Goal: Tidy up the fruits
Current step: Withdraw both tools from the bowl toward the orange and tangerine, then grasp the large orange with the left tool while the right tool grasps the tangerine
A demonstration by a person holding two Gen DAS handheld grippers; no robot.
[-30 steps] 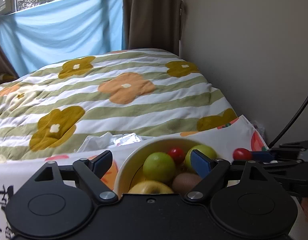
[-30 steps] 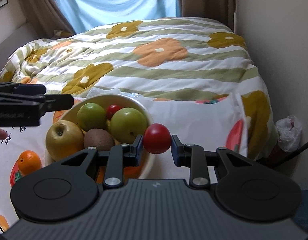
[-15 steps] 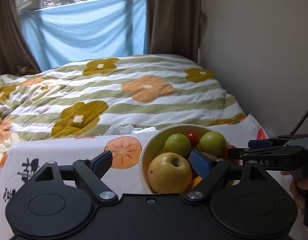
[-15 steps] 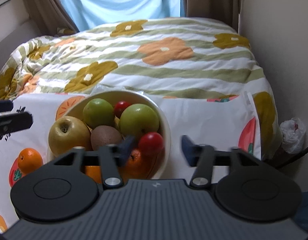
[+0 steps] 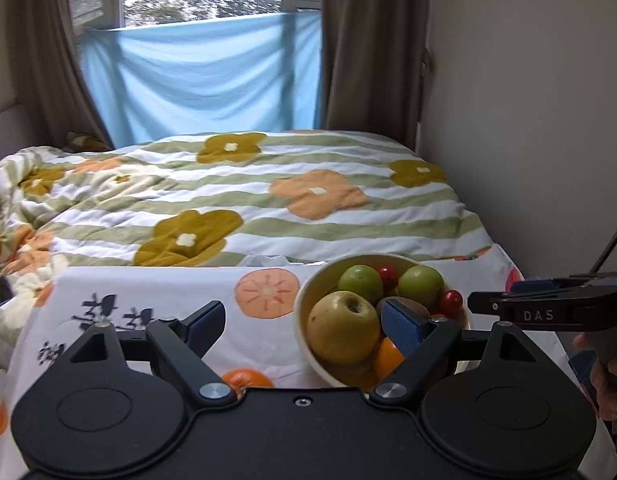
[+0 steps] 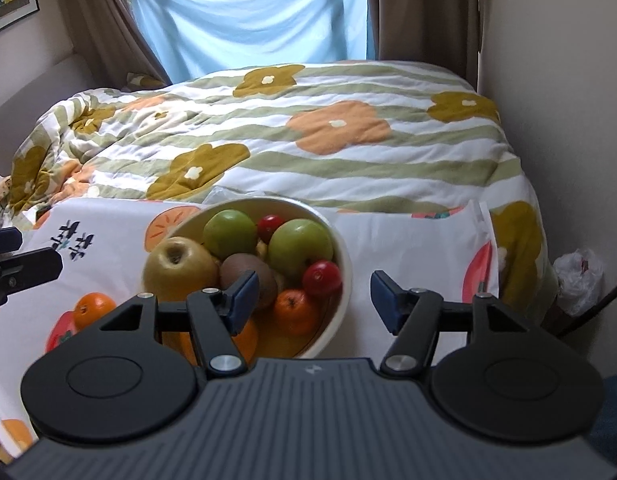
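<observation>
Placing step judged complete: the right gripper (image 6: 310,300) stands with jaws apart and empty above the near rim of the bowl (image 6: 340,256), and a red tomato (image 6: 322,278) lies inside at the right edge, touching neither pad. The left gripper (image 5: 304,326) is wide open and holds nothing, its right pad before the bowl's fruit without visible contact. One orange (image 6: 94,310) lies loose on the cloth left of the bowl, so the next move calls for a grip on it and a carry over the rim.
</observation>
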